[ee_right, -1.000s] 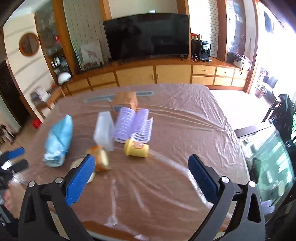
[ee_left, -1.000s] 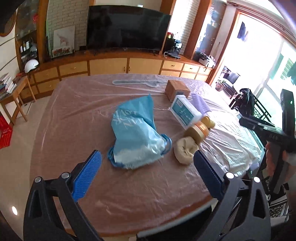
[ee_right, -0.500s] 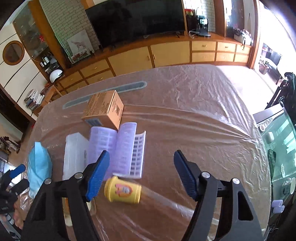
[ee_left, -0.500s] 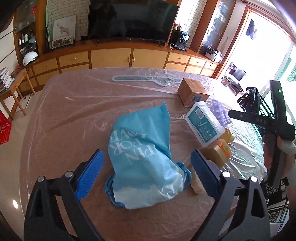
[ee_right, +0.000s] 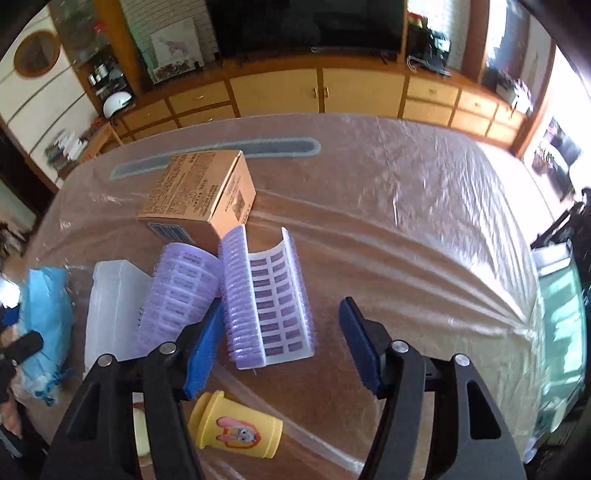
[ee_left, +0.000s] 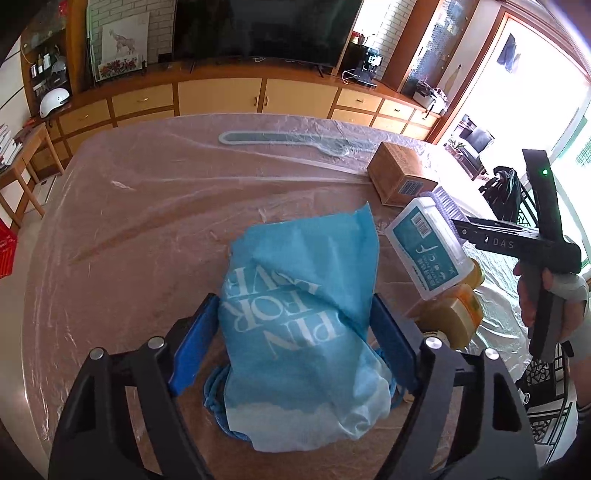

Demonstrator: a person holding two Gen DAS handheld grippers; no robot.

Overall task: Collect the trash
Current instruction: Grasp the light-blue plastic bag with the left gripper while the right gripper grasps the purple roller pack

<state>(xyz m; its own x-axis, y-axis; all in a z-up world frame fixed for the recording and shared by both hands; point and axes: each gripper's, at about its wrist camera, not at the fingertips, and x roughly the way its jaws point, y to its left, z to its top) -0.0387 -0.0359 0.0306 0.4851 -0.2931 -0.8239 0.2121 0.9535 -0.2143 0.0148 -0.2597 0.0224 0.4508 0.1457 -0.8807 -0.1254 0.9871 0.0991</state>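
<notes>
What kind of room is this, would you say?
Most likely a home living room: a large flat-screen television stands on a long run of wooden cabinets, and a big table covered in clear plastic sheeting fills the foreground.

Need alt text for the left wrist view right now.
The left gripper straddles a light blue drawstring bag on the plastic-covered table, its jaws just closing. A teal-labelled box lies to the right.
</notes>
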